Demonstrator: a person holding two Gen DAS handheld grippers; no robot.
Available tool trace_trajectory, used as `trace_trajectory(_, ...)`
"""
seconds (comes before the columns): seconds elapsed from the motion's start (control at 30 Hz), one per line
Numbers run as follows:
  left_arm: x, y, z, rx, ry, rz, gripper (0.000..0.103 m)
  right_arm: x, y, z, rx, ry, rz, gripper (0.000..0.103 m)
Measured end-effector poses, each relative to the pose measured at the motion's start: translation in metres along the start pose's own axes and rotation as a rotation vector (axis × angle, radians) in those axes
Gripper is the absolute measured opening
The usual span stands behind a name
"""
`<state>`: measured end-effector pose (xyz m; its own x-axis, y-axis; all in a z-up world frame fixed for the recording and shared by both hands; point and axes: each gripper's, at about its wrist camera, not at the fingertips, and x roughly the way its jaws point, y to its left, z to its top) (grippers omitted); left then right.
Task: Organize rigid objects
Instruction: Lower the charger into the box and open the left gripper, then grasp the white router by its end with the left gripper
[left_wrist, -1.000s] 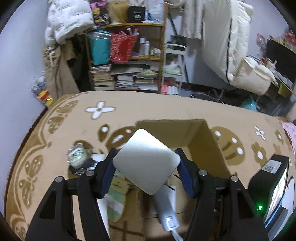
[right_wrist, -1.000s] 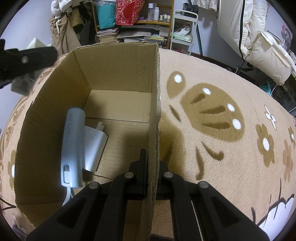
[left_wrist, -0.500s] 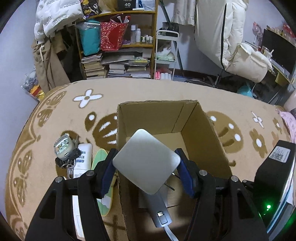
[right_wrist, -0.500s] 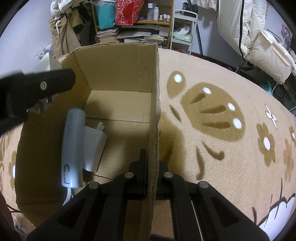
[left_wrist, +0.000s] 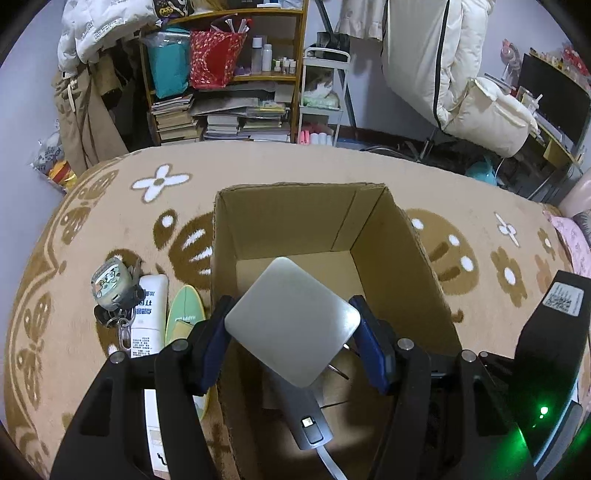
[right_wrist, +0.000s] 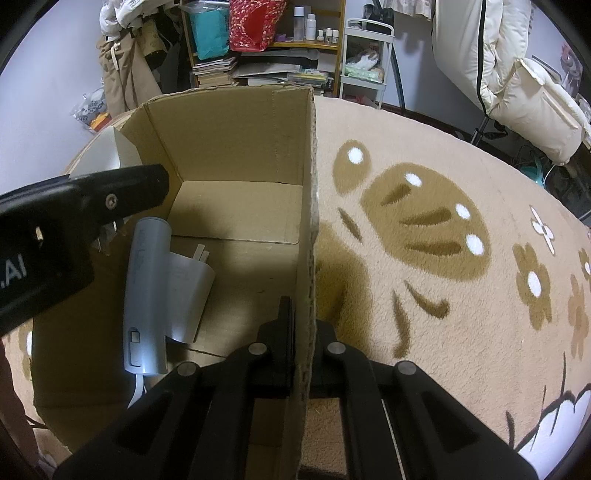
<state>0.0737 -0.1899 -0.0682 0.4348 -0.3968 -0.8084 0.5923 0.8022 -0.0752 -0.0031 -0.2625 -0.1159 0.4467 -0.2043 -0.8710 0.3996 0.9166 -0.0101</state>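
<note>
Above the open cardboard box (left_wrist: 391, 258), the left gripper (left_wrist: 293, 334) is clenched on a flat silver square plate (left_wrist: 291, 325), its blue-padded fingers (left_wrist: 369, 347) pressing two opposite corners so the plate sits diamond-wise and tilted over the box's left-hand part. Inside the box, on its floor, a light grey hair dryer (right_wrist: 146, 295) lies on its side with the switch end toward the cameras and its white cord trailing out below; a white folded part (right_wrist: 188, 291) lies against its right side. At the box's right wall, the right gripper (right_wrist: 303, 339) is clamped on the cardboard edge, one finger inside and one outside. Left of the box, on the beige patterned carpet (left_wrist: 110, 206), lie a green oval item (left_wrist: 184, 314), a white tube with printed text (left_wrist: 149, 317) just beside it, and a small round keychain gadget (left_wrist: 110, 284) touching the tube's top.
</note>
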Motion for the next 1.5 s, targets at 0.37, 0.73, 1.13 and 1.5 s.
trace_trajectory(0.37, -0.013, 0.005, 0.000, -0.006, -0.014, -0.045, 0.071, -0.001, -0.002, 0.001, 0.022, 0.003, 0.032, 0.007)
trace_trajectory(0.73, -0.023, 0.043, 0.005, -0.064, -0.034, 0.109, 0.097, 0.001, -0.007, 0.004, 0.026, 0.008, 0.040, 0.007)
trace_trajectory(1.13, -0.014, 0.118, -0.011, -0.158, 0.046, 0.235, 0.102, 0.001, -0.007, 0.003, 0.026, 0.008, 0.041, 0.007)
trace_trajectory(1.5, 0.020, 0.142, -0.045, -0.176, 0.212, 0.272, 0.102, 0.002, -0.006, 0.004, 0.023, 0.009, 0.040, 0.007)
